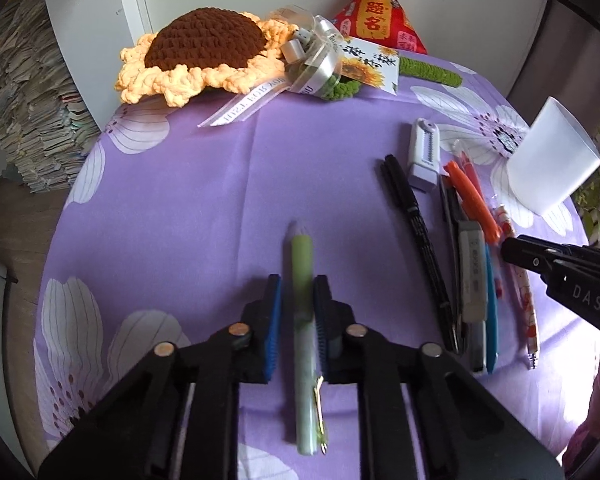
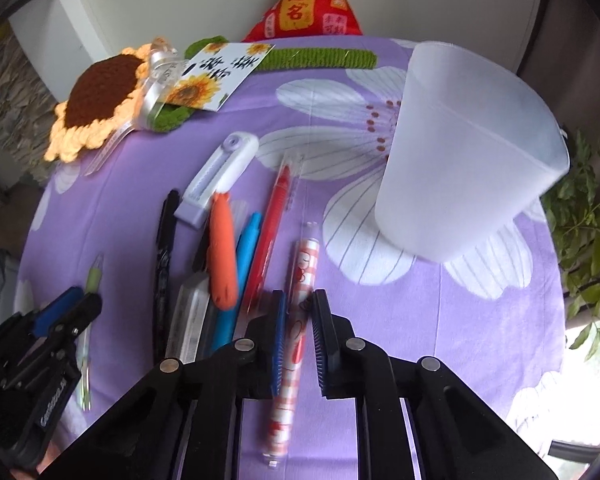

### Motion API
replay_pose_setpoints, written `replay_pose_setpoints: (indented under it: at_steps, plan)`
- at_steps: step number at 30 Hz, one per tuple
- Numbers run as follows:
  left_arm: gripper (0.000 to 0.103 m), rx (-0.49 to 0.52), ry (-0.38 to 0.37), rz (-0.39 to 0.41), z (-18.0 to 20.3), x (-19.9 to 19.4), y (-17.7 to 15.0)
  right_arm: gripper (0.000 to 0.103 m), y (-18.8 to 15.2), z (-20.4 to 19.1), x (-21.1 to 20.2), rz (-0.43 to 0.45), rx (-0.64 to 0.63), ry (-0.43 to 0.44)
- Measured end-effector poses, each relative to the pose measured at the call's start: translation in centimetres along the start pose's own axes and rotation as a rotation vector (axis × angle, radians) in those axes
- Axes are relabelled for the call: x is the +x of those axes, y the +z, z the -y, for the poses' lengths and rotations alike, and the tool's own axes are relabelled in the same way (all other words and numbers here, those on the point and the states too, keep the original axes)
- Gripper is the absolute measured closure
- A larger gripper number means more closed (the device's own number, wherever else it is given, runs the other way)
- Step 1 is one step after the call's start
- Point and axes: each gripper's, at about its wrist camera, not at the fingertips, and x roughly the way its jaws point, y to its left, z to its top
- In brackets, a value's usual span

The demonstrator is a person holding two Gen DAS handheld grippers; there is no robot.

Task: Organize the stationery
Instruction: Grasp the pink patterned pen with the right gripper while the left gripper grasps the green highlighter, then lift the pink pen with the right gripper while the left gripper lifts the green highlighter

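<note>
My left gripper (image 1: 297, 282) is shut on a pale green pen (image 1: 301, 252) that lies lengthwise on the purple flowered cloth (image 1: 203, 200). In the right wrist view, my right gripper (image 2: 298, 296) is shut on a red-and-white patterned pen (image 2: 306, 254). Left of that pen lie several more: a red pen (image 2: 273, 216), a blue pen (image 2: 245, 248), an orange one (image 2: 221, 248), a black pen (image 2: 165, 236) and a grey marker (image 2: 191, 320). A white-and-lilac slider case (image 2: 219, 176) lies beyond them. A frosted white cup (image 2: 468, 152) stands upright to the right.
A crochet sunflower (image 1: 203, 52), a ribboned bundle with a sunflower card (image 1: 340, 64) and a red pyramid pouch (image 1: 376, 16) sit along the far edge. Green leaves (image 2: 588, 240) hang past the right edge. The round table drops off on the left and right.
</note>
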Motion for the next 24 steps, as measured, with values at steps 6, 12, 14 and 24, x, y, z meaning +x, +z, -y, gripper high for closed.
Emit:
replay_pose_setpoints:
  at_steps: [6,12,14,24]
  plan:
    - [0.093,0.008,-0.091,-0.041,-0.3,-1.2,-1.7,0.089,-3.3,0.9,-2.2,-0.062,-0.031,0.037]
    - [0.087,0.006,-0.106,-0.040,-0.5,-2.5,-3.6,0.089,-6.1,1.7,-4.6,-0.042,-0.045,0.012]
    - [0.062,0.010,-0.086,-0.036,-0.7,-3.0,-4.4,0.089,-6.5,1.9,-4.8,-0.041,-0.036,0.007]
    - [0.059,0.064,-0.069,-0.020,-0.1,-3.7,-6.7,0.089,-7.5,1.1,-4.7,-0.041,-0.038,0.003]
